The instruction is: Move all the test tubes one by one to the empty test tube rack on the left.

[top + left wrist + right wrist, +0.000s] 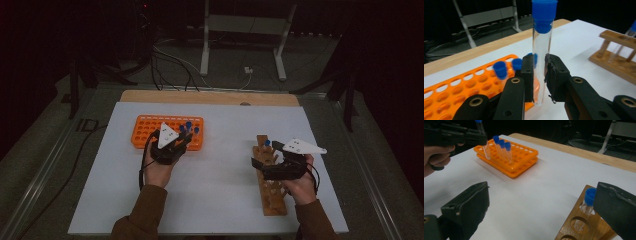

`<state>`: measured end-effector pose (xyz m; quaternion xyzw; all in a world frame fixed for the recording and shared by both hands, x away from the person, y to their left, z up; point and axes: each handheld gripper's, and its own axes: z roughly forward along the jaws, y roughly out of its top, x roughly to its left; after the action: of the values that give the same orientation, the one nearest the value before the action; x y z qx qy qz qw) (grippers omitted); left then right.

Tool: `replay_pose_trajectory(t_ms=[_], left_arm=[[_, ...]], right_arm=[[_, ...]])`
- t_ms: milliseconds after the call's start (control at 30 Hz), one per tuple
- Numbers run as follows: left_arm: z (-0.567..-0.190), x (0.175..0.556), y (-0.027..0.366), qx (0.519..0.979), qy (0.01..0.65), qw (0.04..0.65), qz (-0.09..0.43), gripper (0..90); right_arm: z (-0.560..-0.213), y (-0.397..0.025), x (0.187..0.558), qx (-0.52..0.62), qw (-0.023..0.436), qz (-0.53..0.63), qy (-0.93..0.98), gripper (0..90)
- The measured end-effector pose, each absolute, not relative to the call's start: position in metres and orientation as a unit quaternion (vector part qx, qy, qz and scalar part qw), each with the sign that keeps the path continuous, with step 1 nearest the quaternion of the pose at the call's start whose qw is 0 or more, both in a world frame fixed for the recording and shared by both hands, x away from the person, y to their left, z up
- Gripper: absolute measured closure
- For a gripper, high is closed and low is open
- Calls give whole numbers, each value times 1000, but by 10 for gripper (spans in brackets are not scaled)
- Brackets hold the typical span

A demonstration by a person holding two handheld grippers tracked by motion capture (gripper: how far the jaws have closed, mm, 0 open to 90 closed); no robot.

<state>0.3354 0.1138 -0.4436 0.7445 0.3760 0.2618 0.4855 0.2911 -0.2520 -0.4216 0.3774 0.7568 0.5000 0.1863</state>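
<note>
My left gripper (pixel 539 75) is shut on a clear test tube (pixel 541 52) with a blue cap, held upright just above the near right part of the orange rack (pixel 150 131). The same gripper (pixel 482 138) appears far left in the right gripper view, tube (pixel 485 148) in its jaws. Three more blue-capped tubes (pixel 502 148) stand in the orange rack (pixel 524 157). My right gripper (pixel 541 205) is open, its jaws wide apart over the wooden rack (pixel 270 175). One blue-capped tube (pixel 586 206) stands in a hole of that wooden rack (pixel 574 227).
A white mat (pixel 215 190) covers the table, with a bare wooden strip (pixel 210 97) along the far edge. Cables and a metal stand (pixel 245 30) lie on the floor beyond. Open mat lies between the two racks.
</note>
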Motion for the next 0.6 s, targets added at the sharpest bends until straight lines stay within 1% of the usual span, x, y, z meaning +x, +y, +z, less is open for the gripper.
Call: replay_pose_trajectory(t_ms=[600], left_arm=[[-458, 359, 135, 723, 418, 468, 289, 769]], right_arm=[[-422, -251, 291, 375, 185, 500, 758, 13]])
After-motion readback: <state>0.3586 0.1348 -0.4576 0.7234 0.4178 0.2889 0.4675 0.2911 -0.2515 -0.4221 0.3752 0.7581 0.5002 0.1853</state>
